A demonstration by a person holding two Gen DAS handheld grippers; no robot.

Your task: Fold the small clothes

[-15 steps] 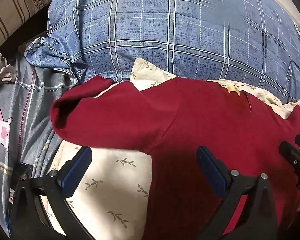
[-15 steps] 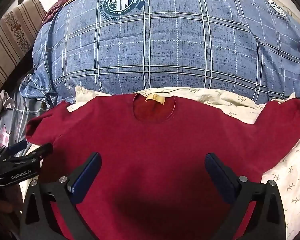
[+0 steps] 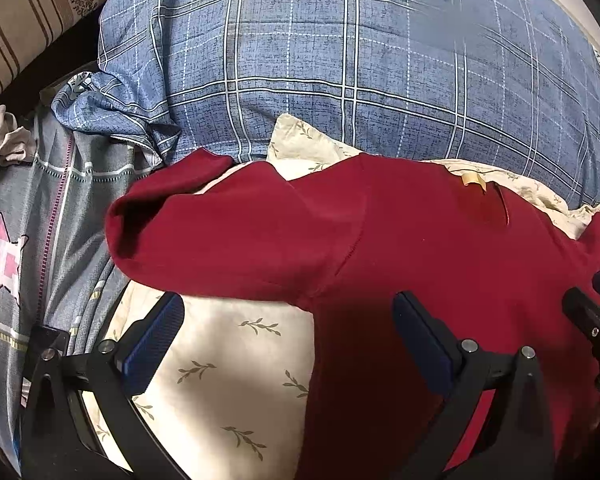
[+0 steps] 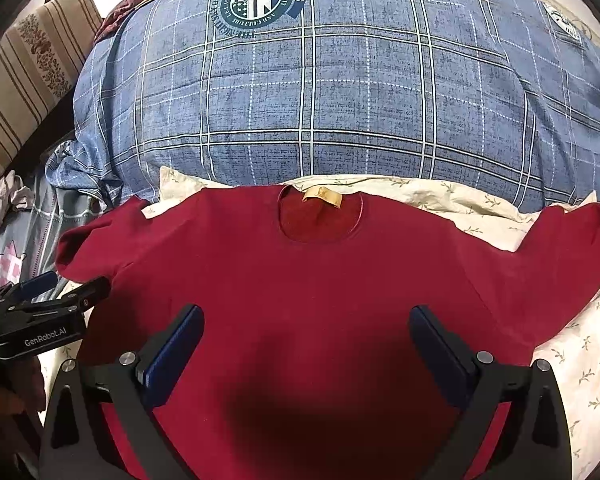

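Note:
A dark red T-shirt (image 4: 308,280) lies spread flat, front up, on a cream leaf-print sheet (image 4: 580,360), its neck with a tan label (image 4: 322,197) pointing away. My right gripper (image 4: 306,344) is open and empty, low over the shirt's middle. My left gripper (image 3: 288,332) is open and empty over the shirt's left side, below the left sleeve (image 3: 220,240); it also shows in the right wrist view (image 4: 64,284). The right gripper's tip shows in the left wrist view (image 3: 592,304).
A big blue plaid quilt (image 4: 340,100) is piled behind the shirt. A grey cloth with a pink star (image 3: 4,256) lies at the left, with a striped cushion (image 4: 28,64) beyond it.

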